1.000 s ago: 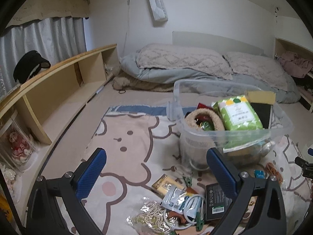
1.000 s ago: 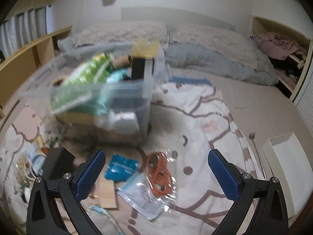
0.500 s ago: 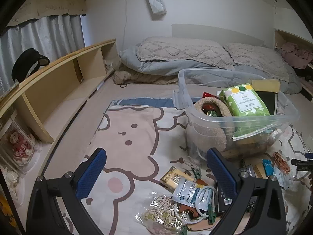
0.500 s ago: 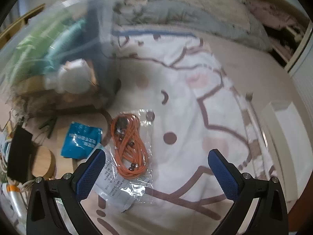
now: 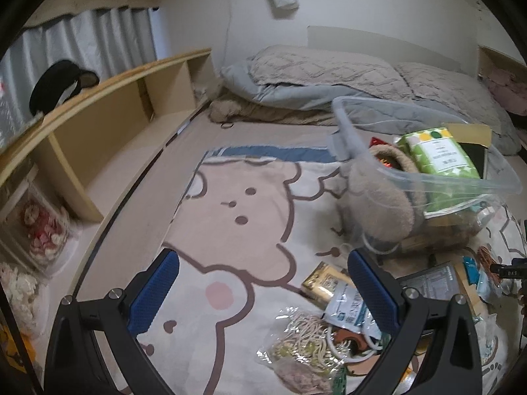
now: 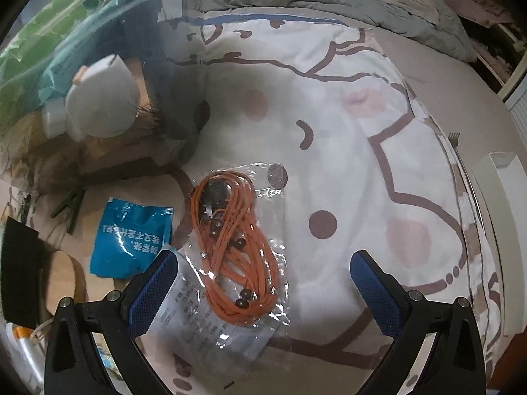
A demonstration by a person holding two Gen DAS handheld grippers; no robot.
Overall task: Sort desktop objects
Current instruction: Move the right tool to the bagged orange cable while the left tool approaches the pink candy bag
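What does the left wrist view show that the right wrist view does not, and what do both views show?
Only the left wrist view shows the wooden shelf, the bag of beige cord and the gold packet. Only the right wrist view shows the white tray and the fork beside the blanket. Both show the clear bin, the green pack inside it, and the bagged orange cord. Each claw is open and empty.
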